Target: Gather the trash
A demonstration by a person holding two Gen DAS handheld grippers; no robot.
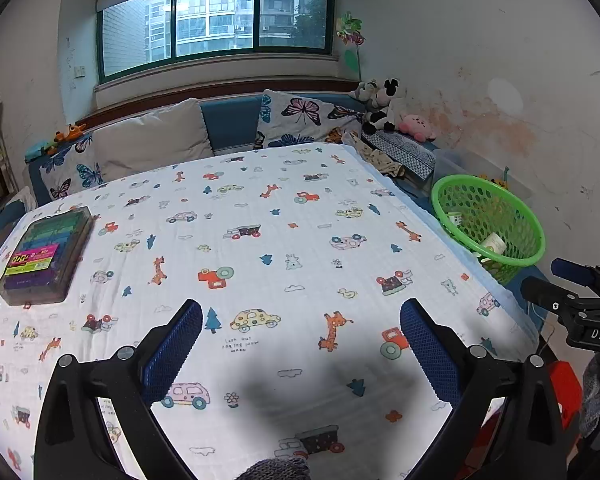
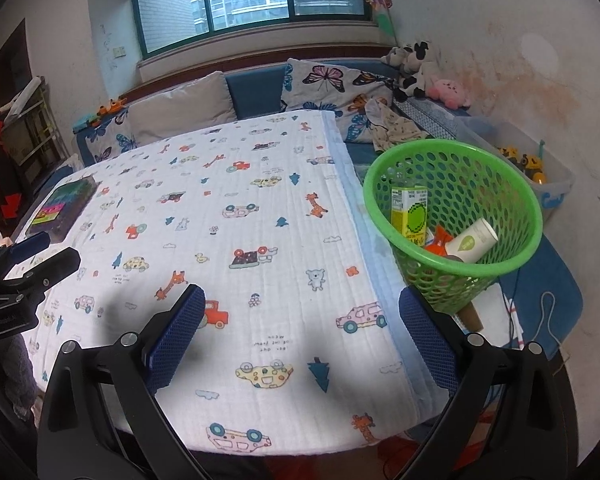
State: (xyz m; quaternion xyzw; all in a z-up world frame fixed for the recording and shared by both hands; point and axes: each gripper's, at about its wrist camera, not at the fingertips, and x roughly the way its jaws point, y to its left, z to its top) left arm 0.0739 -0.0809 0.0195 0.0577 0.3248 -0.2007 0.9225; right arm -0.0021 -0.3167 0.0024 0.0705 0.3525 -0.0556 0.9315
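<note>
A: Left wrist view: what is the left gripper (image 1: 300, 344) doing?

B: Its blue fingers (image 1: 174, 350) are spread wide, holding nothing, above the cartoon-print cloth (image 1: 260, 248) on the worktop. A box of colored markers (image 1: 46, 256) lies at the far left of the cloth.

A: And the right gripper (image 2: 302, 330)?

B: Also spread and holding nothing, over the cloth's right edge.

A: Where is the trash?

B: In the green basket (image 2: 452, 268) just beside the worktop's right edge: a yellow-green drink carton (image 2: 409, 216) standing up, a white cup (image 2: 473, 240) on its side, and an orange wrapper (image 2: 440, 242) between them.
</note>
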